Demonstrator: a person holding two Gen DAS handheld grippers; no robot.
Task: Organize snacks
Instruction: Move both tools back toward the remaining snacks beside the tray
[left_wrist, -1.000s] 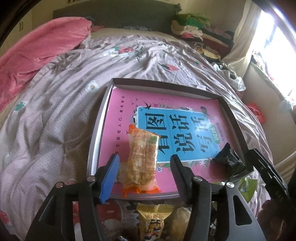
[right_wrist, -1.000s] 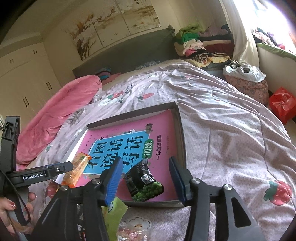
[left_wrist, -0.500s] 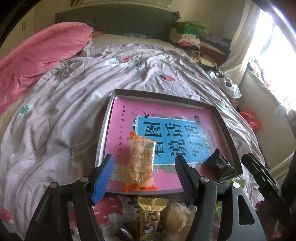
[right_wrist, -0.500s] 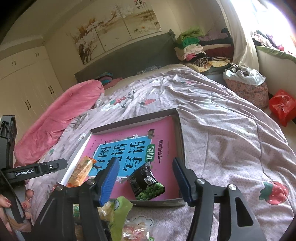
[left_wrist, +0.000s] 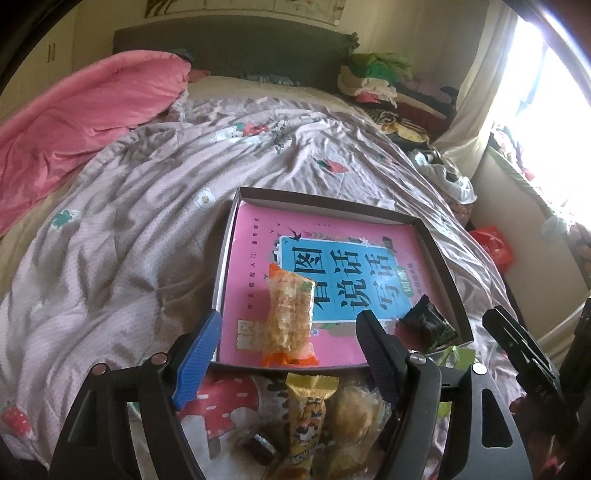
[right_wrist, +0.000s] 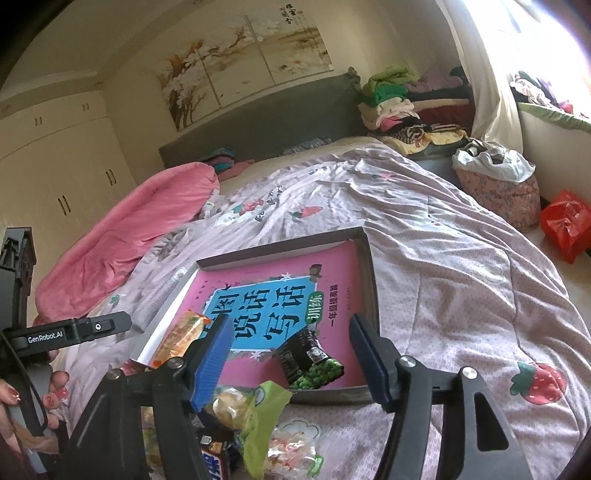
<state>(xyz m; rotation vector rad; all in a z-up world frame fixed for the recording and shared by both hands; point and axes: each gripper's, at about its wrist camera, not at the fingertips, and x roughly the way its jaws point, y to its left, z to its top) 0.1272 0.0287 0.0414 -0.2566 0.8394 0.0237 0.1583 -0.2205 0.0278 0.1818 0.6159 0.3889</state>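
A shallow dark box (left_wrist: 439, 258) (right_wrist: 369, 266) lies on the bed with a pink and blue book inside. An orange snack pack (left_wrist: 290, 319) (right_wrist: 177, 338) lies at its near left. A black pea snack pack (left_wrist: 424, 325) (right_wrist: 310, 362) lies at its near right. Loose snacks lie on the quilt in front of the box: a yellow pack (left_wrist: 306, 417), a clear bun pack (left_wrist: 354, 417), a green pack (right_wrist: 258, 410). My left gripper (left_wrist: 288, 354) is open and empty, above the loose snacks. My right gripper (right_wrist: 291, 358) is open and empty, just short of the pea pack.
A strawberry-print quilt (left_wrist: 147, 221) covers the bed, with a pink duvet (left_wrist: 74, 122) at the far left. Folded clothes (right_wrist: 391, 99) are stacked by the headboard. A red bag (right_wrist: 565, 221) sits on the floor to the right.
Both grippers have drawn back and risen from the box, so more loose snacks show in front. The orange pack and pea pack stay in the box.
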